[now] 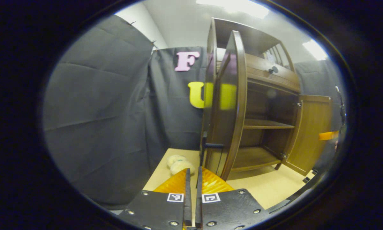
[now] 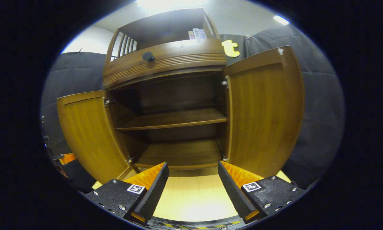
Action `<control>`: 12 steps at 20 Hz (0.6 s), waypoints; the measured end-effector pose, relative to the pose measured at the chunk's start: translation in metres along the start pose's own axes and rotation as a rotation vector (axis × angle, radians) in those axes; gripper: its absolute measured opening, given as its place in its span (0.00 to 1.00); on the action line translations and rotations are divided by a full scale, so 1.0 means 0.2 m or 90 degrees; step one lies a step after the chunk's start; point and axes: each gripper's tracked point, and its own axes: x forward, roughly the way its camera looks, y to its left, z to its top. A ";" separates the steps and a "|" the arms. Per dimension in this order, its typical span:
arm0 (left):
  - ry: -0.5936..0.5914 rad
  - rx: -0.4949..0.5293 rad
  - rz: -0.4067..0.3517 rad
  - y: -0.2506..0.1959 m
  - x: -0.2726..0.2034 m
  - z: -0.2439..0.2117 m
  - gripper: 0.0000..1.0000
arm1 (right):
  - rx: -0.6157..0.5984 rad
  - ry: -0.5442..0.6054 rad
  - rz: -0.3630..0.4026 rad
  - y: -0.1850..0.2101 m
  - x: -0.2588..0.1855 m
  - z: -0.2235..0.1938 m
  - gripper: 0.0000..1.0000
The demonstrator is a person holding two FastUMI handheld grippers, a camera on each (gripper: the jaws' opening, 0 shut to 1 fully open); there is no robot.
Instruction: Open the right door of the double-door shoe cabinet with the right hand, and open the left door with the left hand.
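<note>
The brown wooden shoe cabinet (image 2: 166, 60) stands on a pale tabletop with both doors swung wide. In the right gripper view the left door (image 2: 89, 134) and the right door (image 2: 265, 111) flank the bare inner shelf (image 2: 175, 119). My right gripper (image 2: 193, 166) is open in front of the cabinet, holding nothing. In the left gripper view the left door (image 1: 233, 105) is seen almost edge-on, its dark handle (image 1: 212, 145) just beyond my fingertips. My left gripper (image 1: 194, 171) is shut with nothing between its pads. The right door (image 1: 309, 134) stands open farther off.
A white fluffy object (image 1: 178, 163) lies on the tabletop (image 1: 274, 185) left of the cabinet. A drawer with a black knob (image 2: 148, 56) sits above the doors. An orange part of the other gripper (image 1: 328, 135) shows beside the right door. Black cloth walls surround the booth.
</note>
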 end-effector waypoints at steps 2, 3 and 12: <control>-0.017 -0.016 0.036 -0.05 -0.12 0.07 0.06 | -0.017 -0.022 -0.008 -0.08 -0.01 0.02 0.91; -0.032 -0.024 0.038 -0.13 -0.22 0.12 0.07 | -0.018 -0.030 0.000 -0.10 -0.01 0.04 0.91; -0.103 -0.005 0.072 -0.76 -0.55 0.46 0.99 | -0.036 -0.079 0.081 -0.32 -0.18 0.16 0.95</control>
